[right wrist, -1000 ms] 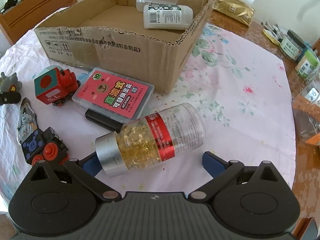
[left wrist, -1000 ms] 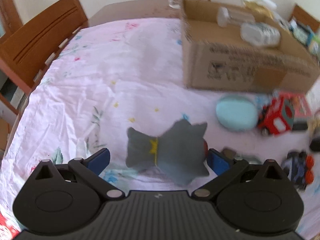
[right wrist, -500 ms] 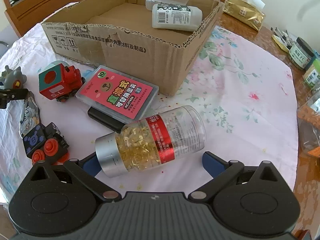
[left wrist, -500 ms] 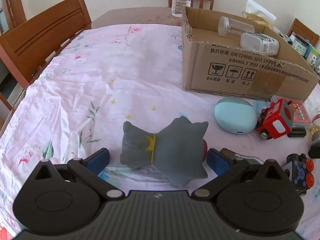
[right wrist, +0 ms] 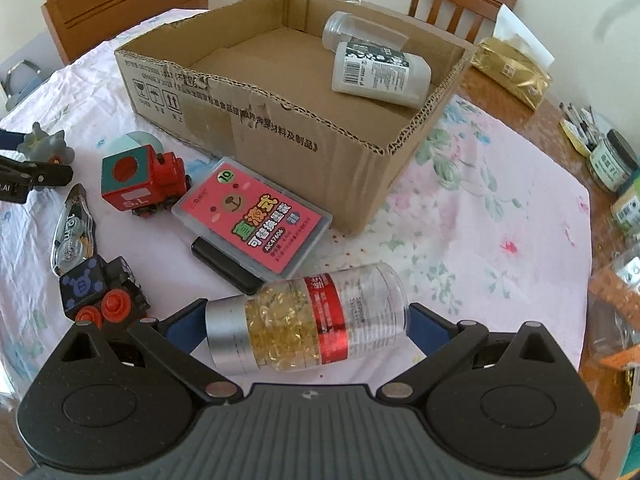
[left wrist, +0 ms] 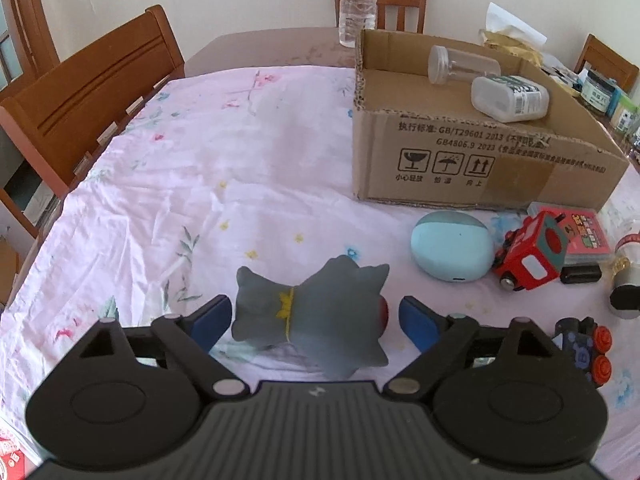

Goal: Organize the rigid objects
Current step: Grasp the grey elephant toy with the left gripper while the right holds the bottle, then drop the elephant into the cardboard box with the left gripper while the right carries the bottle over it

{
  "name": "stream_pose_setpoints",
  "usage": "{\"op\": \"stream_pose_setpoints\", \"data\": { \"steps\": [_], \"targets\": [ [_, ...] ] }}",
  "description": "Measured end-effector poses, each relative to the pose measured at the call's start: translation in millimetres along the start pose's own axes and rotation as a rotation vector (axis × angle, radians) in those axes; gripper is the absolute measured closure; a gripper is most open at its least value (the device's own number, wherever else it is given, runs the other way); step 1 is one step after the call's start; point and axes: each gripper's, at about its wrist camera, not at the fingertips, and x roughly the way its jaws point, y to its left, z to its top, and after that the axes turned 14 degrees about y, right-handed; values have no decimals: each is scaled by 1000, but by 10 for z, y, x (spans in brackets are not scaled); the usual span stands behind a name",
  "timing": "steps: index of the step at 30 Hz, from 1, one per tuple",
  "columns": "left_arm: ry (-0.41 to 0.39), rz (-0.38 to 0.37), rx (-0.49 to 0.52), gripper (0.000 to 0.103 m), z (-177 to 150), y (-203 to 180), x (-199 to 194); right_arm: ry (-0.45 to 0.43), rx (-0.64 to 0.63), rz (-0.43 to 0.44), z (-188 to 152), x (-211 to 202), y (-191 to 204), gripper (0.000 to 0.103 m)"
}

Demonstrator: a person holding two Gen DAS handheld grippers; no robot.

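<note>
The grey figurine [left wrist: 316,320] lies on its side on the pink floral cloth [left wrist: 180,184] over the worktop, sitting between the left claw [left wrist: 310,320] pads. That claw has just been closing in, but small gaps still show on both sides. Over at the right claw [right wrist: 304,320], the capsule bottle [right wrist: 304,320] looks pinched end to end. Cardboard box [right wrist: 280,128] sits behind.
</note>
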Motion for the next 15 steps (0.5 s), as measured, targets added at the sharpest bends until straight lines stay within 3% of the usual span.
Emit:
{"op": "stream_pose_setpoints", "data": {
  "steps": [5,9,15],
  "targets": [
    [3,5,5,19,14,-15,-10,0,-29,-2,-8,-16,10,3],
    [12,5,-2,28,23,0,-8,1,-58,-22,-14,-35,57,3],
    [17,-4,-6,29,30,26,-14,-1,-58,-22,-9,-76,65,3]
  ]
}}
